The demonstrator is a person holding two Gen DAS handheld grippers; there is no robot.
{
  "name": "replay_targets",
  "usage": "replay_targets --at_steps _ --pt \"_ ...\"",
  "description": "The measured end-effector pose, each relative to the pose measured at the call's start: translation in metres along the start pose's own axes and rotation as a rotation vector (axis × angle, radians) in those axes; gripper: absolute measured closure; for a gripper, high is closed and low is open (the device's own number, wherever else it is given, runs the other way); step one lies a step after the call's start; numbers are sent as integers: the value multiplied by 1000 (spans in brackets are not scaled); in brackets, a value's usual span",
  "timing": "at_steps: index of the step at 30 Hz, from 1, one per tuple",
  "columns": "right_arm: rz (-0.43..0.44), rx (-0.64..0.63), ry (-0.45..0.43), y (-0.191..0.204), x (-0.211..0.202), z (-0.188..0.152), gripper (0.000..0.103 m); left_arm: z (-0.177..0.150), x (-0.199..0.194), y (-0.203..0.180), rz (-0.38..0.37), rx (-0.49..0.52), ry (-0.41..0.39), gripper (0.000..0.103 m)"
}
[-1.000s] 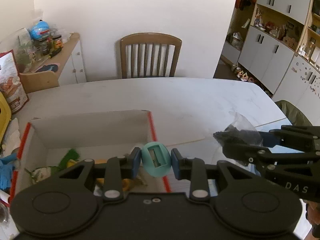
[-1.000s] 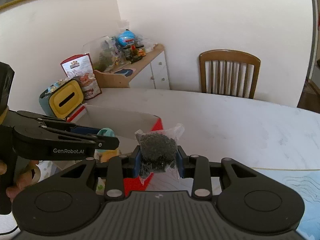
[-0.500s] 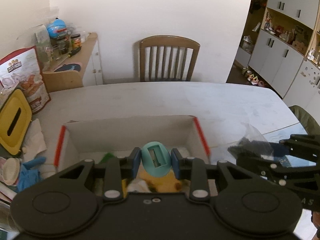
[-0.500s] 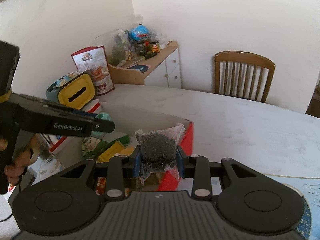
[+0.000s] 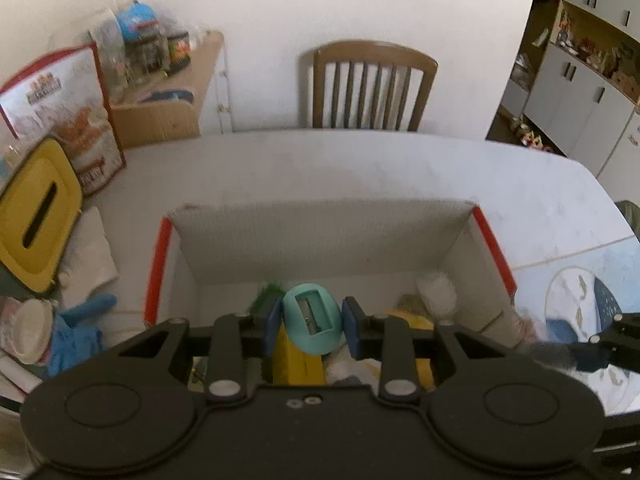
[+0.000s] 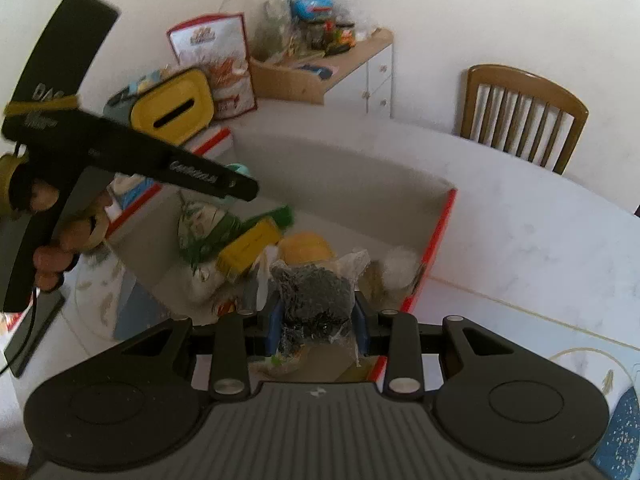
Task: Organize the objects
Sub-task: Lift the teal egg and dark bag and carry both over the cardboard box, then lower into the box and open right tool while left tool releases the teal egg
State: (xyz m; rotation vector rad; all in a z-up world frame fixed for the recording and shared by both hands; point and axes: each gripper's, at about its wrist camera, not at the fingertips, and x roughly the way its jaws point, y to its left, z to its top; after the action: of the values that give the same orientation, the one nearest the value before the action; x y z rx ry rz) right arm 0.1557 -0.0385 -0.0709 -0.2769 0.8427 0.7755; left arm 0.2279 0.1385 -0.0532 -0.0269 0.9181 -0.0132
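Left claw [image 5: 311,326]: clamped on a teal egg-shaped pencil sharpener [image 5: 312,324], blue pads [image 5: 273,322] pressing its two sides, blade slot facing the camera.
Right claw [image 6: 318,320]: clamped on a clear bag of dark bits [image 6: 316,300]; what the dark stuff is, I cannot tell.
Sharpener position: up in the air over the open box [image 5: 320,236], above its near half.
Bag position: hanging over the box's near right corner, beside the red edge.
Box: white cardboard with red rims, sitting on the pale counter [image 5: 360,168], and it's crowded in there.
Box contents: a yellow block [image 6: 250,246], a green tuft [image 6: 276,214] at 11 o'clock from the bag, a round yellow thing [image 6: 306,244] and a white fluffy ball [image 6: 400,268] at 2 o'clock.
Left hand [image 6: 52,240]: wrapped round the left tool's handle, at 9 o'clock in the right wrist view.
Surroundings: wooden chair [image 5: 372,84] at 12 o'clock across the counter; yellow-lidded container [image 5: 34,208] at 9 o'clock; printed snack bag [image 5: 68,120] standing behind it.
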Motion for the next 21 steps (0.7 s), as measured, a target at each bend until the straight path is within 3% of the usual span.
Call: replay_targets --at_steps 7,21 --pt "-7 -22 55 11 16 -6 69 -14 19 -5 -32 46 63 72" --pt "-34 -14 69 17 33 -4 68 -40 32 -10 -57 110 167 72"
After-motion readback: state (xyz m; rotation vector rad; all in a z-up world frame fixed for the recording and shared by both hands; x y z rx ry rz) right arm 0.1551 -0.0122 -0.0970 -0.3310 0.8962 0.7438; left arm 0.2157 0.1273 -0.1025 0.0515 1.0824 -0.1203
